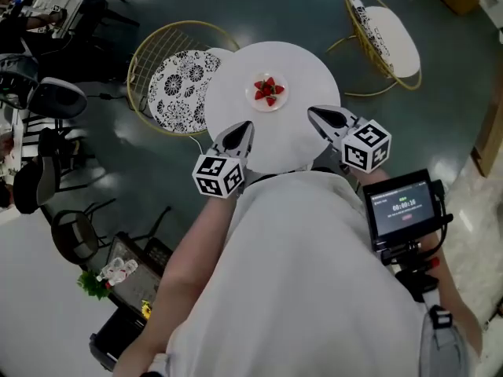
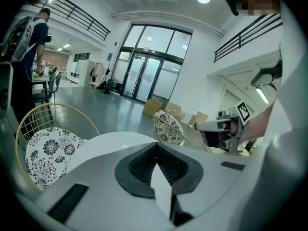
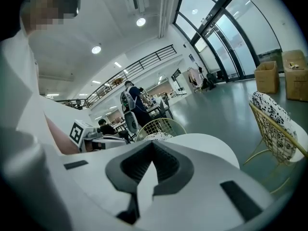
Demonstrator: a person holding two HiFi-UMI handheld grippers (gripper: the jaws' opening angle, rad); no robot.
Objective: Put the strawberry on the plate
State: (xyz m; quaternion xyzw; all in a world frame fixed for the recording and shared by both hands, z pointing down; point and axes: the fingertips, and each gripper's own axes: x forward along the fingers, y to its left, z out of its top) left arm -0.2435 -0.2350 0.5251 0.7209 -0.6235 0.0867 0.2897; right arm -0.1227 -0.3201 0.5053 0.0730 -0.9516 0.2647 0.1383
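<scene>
Scene: A person is standing over a round white desk [image 1: 236, 128], seen from above, with a hand-held gripper in each hand.
Strawberry: The strawberry [image 1: 268, 90], showing as a cluster of red pieces, is lying on the small white plate [image 1: 251, 95] just above the middle of the frame, near the desk's centre.
Left hand-held gripper [image 1: 245, 129]: It is hovering at the desk's near edge, lower left of the plate, with its jaws pressed together on nothing.
Right hand-held gripper [image 1: 316, 115]: It is hovering lower right of the plate, its jaws likewise together and empty.
Step in hand: With the fruit on the plate, the placing is looking complete, and only drawing clear seems to be remaining.
Doing it well: Both tools are best drawn back high and level, apart from the plate's rim, so nothing is nudging the fruit.
Surroundings: A patterned wire chair [image 1: 179, 89] is standing at the desk's left.
</scene>
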